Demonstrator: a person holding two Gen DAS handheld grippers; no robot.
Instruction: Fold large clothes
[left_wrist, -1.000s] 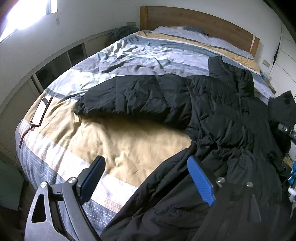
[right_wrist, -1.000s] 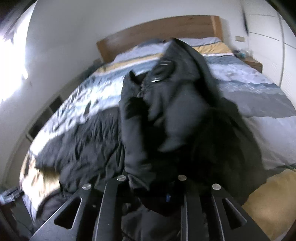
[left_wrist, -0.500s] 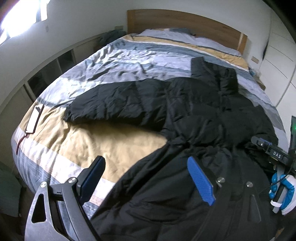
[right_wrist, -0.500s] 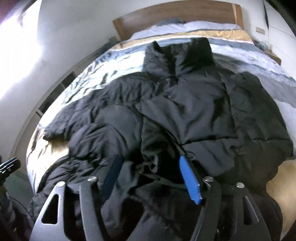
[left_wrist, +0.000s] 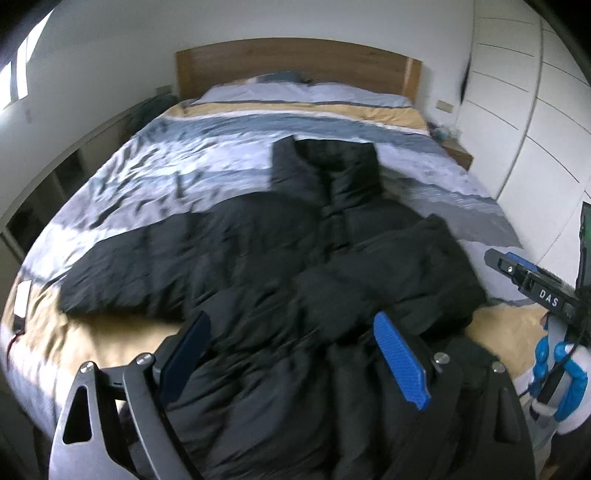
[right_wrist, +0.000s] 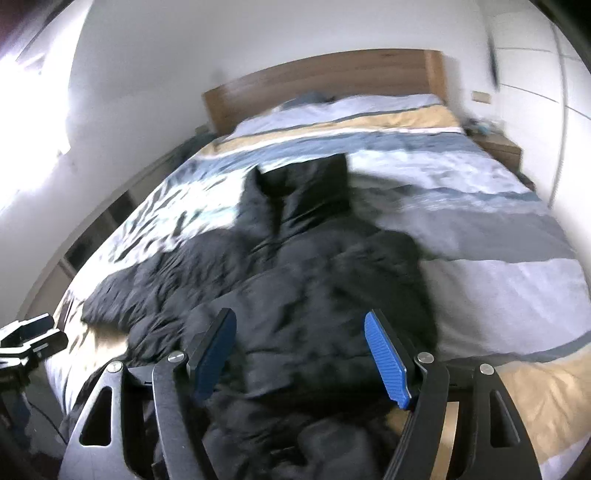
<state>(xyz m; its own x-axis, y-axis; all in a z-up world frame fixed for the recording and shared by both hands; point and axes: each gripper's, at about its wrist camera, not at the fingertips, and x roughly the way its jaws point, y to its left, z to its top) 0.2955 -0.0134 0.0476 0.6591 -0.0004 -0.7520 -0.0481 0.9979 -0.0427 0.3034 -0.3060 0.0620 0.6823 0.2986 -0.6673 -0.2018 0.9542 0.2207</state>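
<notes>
A large black puffer jacket (left_wrist: 280, 266) lies front up on the striped bed, collar toward the headboard. Its left sleeve stretches out to the left; the right sleeve is folded over the body. It also shows in the right wrist view (right_wrist: 295, 280). My left gripper (left_wrist: 295, 362) is open and empty above the jacket's hem. My right gripper (right_wrist: 303, 358) is open and empty above the lower right of the jacket. The right gripper's body shows at the right edge of the left wrist view (left_wrist: 532, 284).
The bed (left_wrist: 229, 147) has a blue, grey and tan striped duvet and a wooden headboard (left_wrist: 295, 62). A phone-like object (left_wrist: 22, 302) lies at the bed's left edge. White wardrobe doors (left_wrist: 524, 110) and a nightstand (left_wrist: 458, 155) stand at the right.
My right gripper let go of the jacket part it held up; that part now lies on the body. Both views have swung toward the bed's centre line.
</notes>
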